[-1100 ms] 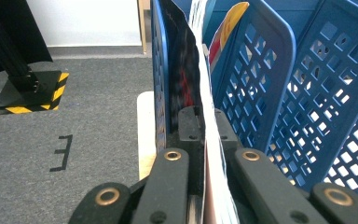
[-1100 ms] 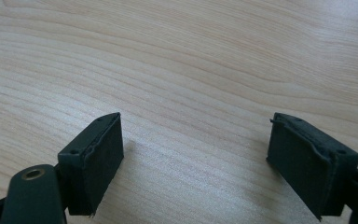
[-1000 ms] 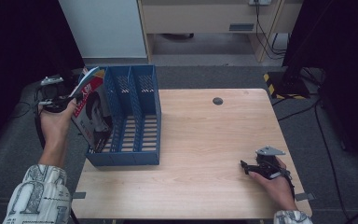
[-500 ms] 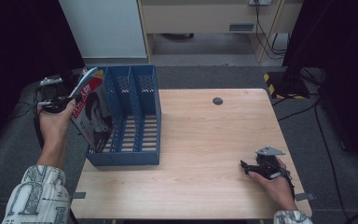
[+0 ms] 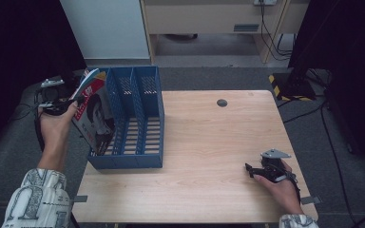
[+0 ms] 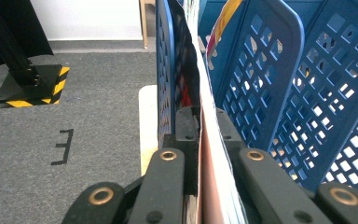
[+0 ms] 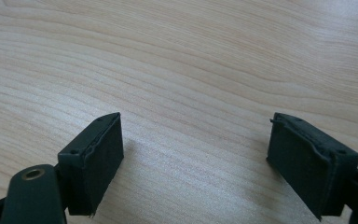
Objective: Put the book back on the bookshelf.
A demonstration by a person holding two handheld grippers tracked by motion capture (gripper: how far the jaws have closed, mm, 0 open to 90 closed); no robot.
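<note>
Pale wood tabletop (image 5: 209,142) carries a blue file rack (image 5: 138,118) at its left end. Leftmost, the left gripper (image 5: 69,102) is clamped on a magazine (image 5: 92,116), tilted and entering the rack's left slot. Its lower corner could snag on a divider, or floppy pages could buckle or slip from the pinch. At far right, the right gripper (image 7: 196,154) rests idle, jaws wide, too distant to steady the rack.

The wooden table (image 5: 204,142) carries a blue file rack (image 5: 138,118) at its left side and a small dark disc (image 5: 222,102) near the far edge.
</note>
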